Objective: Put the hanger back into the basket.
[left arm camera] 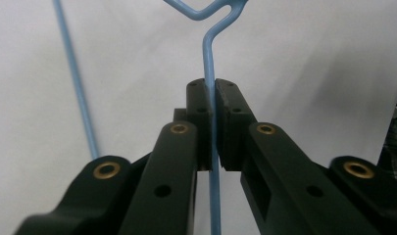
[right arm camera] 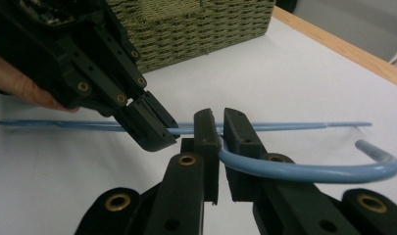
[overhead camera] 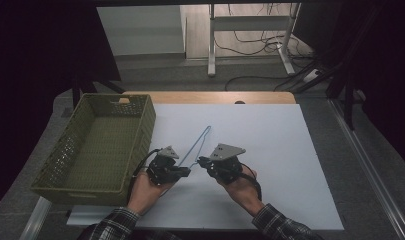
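A thin blue wire hanger [overhead camera: 200, 145] lies low over the white tabletop [overhead camera: 270, 150], its long side running away toward the table's middle. My left gripper [overhead camera: 187, 171] is shut on its straight neck wire [left arm camera: 208, 54], which runs up between the closed jaws [left arm camera: 214, 85]. From the right, my right gripper [overhead camera: 202, 161] is shut on the hanger's curved hook [right arm camera: 309, 171], with the wire passing between its pads [right arm camera: 218, 120]. In the right gripper view the left gripper [right arm camera: 149, 125] stands just to the left, almost touching. Each gripper is held by one of the person's hands.
An olive woven basket [overhead camera: 140, 145] stands on the left of the table, close behind the left gripper, and it is seen again as a wall [right arm camera: 201, 24] in the right gripper view. A wooden table edge [overhead camera: 210, 97] runs along the back. White surface spreads to the right.
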